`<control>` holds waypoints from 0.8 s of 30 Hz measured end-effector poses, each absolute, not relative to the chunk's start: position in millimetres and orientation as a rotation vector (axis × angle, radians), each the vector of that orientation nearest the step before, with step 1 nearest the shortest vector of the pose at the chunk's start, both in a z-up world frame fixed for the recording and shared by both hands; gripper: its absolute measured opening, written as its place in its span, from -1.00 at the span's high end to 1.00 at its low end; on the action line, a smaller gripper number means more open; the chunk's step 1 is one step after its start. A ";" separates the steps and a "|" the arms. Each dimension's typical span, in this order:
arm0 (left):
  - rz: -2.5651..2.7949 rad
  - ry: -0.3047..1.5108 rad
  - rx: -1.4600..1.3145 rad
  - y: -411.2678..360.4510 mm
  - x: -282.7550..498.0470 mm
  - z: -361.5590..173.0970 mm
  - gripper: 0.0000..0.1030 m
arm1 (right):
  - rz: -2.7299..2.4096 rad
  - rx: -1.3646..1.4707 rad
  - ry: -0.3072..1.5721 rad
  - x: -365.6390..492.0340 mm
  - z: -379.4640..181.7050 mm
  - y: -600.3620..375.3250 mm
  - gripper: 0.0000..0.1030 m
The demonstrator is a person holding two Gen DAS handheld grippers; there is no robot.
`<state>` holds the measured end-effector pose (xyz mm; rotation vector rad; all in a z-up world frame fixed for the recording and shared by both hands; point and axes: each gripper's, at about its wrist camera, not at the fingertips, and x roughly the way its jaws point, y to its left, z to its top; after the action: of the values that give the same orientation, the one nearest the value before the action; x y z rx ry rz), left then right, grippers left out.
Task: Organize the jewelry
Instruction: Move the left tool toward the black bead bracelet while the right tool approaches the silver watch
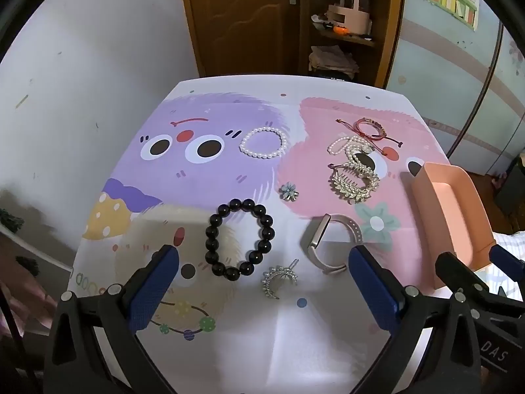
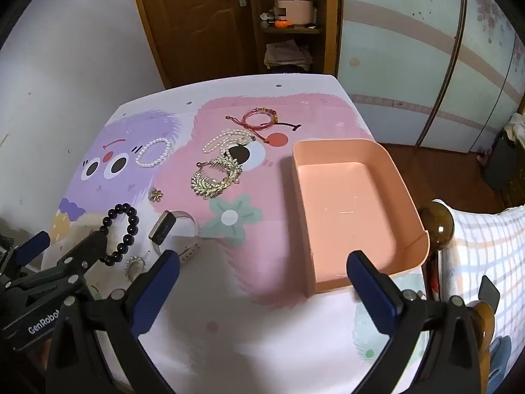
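Jewelry lies on the cartoon-print table cover [image 1: 229,177]. A black bead bracelet [image 1: 239,235], a silver crescent hair clip [image 1: 279,280] and a pale watch band [image 1: 325,246] lie just beyond my open, empty left gripper [image 1: 262,282]. Farther off are a pearl bracelet [image 1: 263,142], a small flower brooch [image 1: 288,191], a gold leaf comb [image 1: 354,180], a pearl strand [image 1: 347,146] and a red cord bracelet [image 1: 370,128]. An empty pink tray [image 2: 354,210] stands at the right, right in front of my open, empty right gripper [image 2: 262,279].
A wooden door [image 2: 197,23] and shelves [image 2: 288,26] stand behind the table. A blue wardrobe [image 2: 426,49] is at the back right. A wooden bedpost knob [image 2: 436,226] and checked bedding [image 2: 485,246] border the table's right edge.
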<state>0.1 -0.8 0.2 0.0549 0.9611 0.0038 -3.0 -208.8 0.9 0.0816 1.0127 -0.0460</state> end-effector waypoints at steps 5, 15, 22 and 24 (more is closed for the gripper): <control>-0.005 0.971 0.040 3.6 -1.6 -1.8 -0.97 | -0.067 0.039 0.997 -2.5 1.7 -203.4 -0.98; -0.020 1.010 0.027 4.1 4.1 -13.5 -0.95 | -0.062 0.045 1.007 -0.1 -1.0 -203.9 -0.98; -0.017 1.013 0.024 5.3 3.4 -13.9 -0.95 | -0.040 0.026 1.004 0.7 -5.1 -201.6 -0.98; -0.018 1.013 0.022 5.0 3.3 -13.7 -0.95 | -0.035 0.023 1.004 0.9 -6.2 -200.1 -0.98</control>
<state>3.3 5.0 -13.7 0.0225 1.0125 -0.0175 0.9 -200.1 -6.2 0.0228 1.0036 -0.0348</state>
